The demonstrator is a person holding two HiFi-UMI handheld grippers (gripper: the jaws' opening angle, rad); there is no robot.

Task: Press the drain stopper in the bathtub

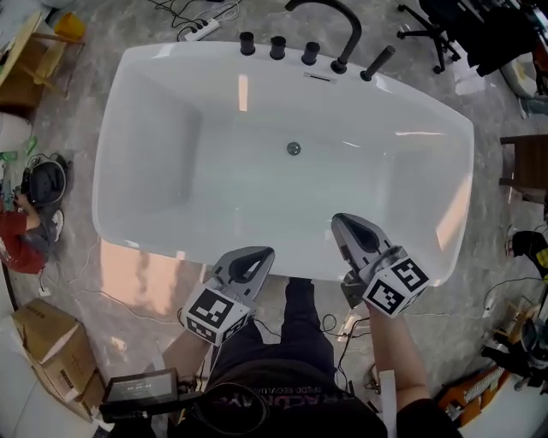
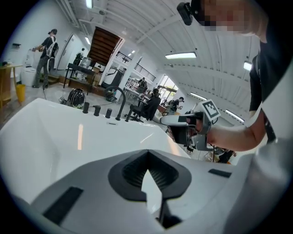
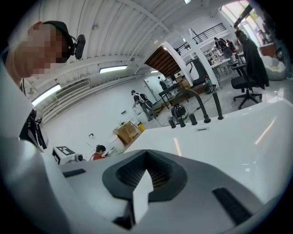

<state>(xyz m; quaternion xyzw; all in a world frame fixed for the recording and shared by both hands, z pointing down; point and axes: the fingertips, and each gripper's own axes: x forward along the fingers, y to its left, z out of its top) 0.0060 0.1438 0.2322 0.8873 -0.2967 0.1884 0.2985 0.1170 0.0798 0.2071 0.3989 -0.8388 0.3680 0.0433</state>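
Noting layout from the head view, left edge to right. A box (image 1: 47,342) sits on the floor at lower left, well apart from the tub (image 1: 154,162), which fills the middle of the frame.

Left gripper (image 1: 259,253): low in frame, left of centre, tip at the tub's near rim and not over the basin. Its own view shows the jaws drawn together with only a thin sliver of white tub between the ribbed pads. Nothing held.

Stopper (image 1: 294,148): small round grey disc on the tub floor, about centre frame, below the knobs (image 1: 277,46) and spout (image 1: 338,17) on the upper rim. Nothing touches it; it is not yet pressed, as far as I can judge.

Right gripper (image 1: 340,221): right of centre, tip past the near rim and over the inner wall. Jaws likewise closed to a narrow slit in its own view. Empty.

Key relation: the stopper lies up-frame from both tips, between them across the frame. It is up and slightly right of the left tip, up and left of the right tip. The right tip looks nearer and is already inside the rim, so it seems the better candidate. The disc is round, with no long axis to align. Judged need: reach forward, then descend straight onto it with the closed tip.
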